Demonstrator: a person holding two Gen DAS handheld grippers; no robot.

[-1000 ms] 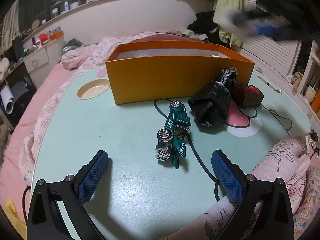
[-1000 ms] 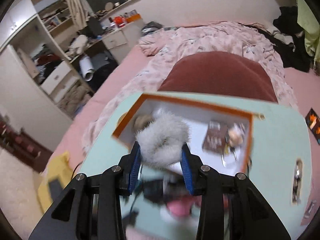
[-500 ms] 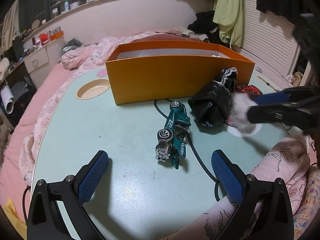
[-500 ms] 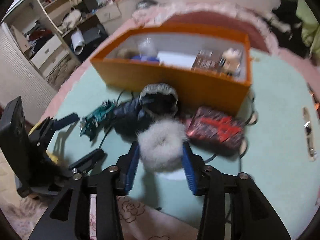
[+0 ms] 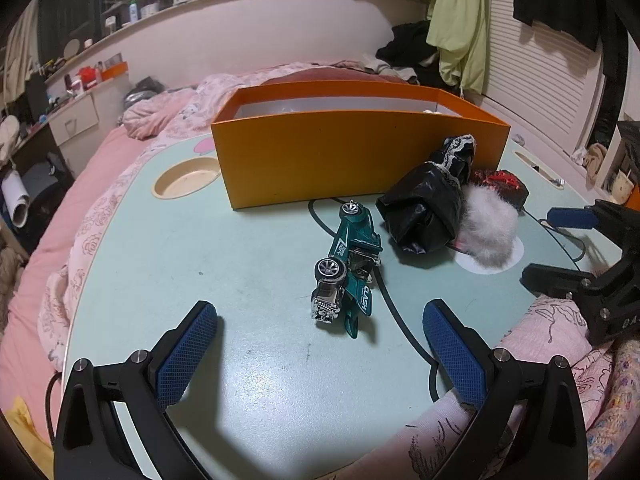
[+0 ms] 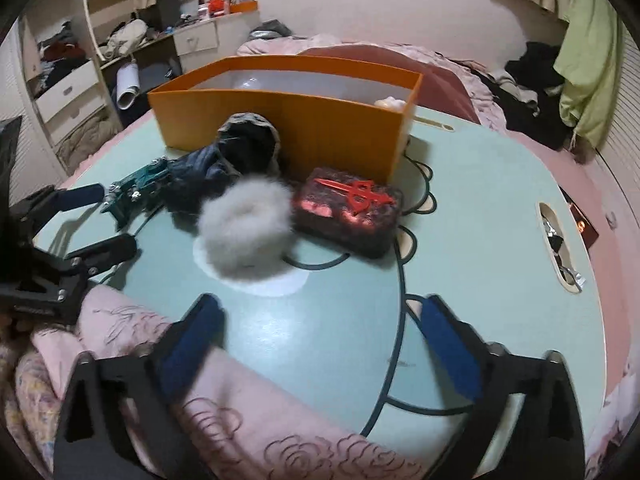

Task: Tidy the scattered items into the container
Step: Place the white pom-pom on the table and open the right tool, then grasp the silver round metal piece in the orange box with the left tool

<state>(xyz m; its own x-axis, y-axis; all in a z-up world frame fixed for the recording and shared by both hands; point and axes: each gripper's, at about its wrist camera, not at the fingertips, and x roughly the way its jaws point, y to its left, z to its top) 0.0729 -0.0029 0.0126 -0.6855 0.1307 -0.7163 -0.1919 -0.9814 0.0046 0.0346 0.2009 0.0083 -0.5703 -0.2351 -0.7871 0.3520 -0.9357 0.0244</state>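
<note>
A white fluffy ring point(image 6: 246, 232) lies on the mint table point(image 6: 340, 312), free of my right gripper point(image 6: 320, 328), whose jaws are opening wide with nothing between them. The fluffy ring point(image 5: 488, 232) rests against a black bag point(image 5: 424, 208) and beside a dark red-printed block point(image 6: 348, 212). A teal toy car point(image 5: 352, 264) lies ahead of my left gripper point(image 5: 320, 344), which is open and holds nothing. Behind them stands the orange box point(image 5: 340, 160), with a few items inside. In the left wrist view my right gripper point(image 5: 542, 246) shows at the right edge.
A round cup recess point(image 5: 186, 178) sits left of the box, and a slot point(image 6: 556, 248) holding small items is near the table's right edge. A pink blanket point(image 6: 240, 408) covers the near edge. A black cable point(image 5: 392, 312) runs past the car. A bed and shelves lie beyond.
My right gripper came down from above the orange box to the table beside the black bag, opened, and let go of the fluffy ring. My left gripper has kept still.
</note>
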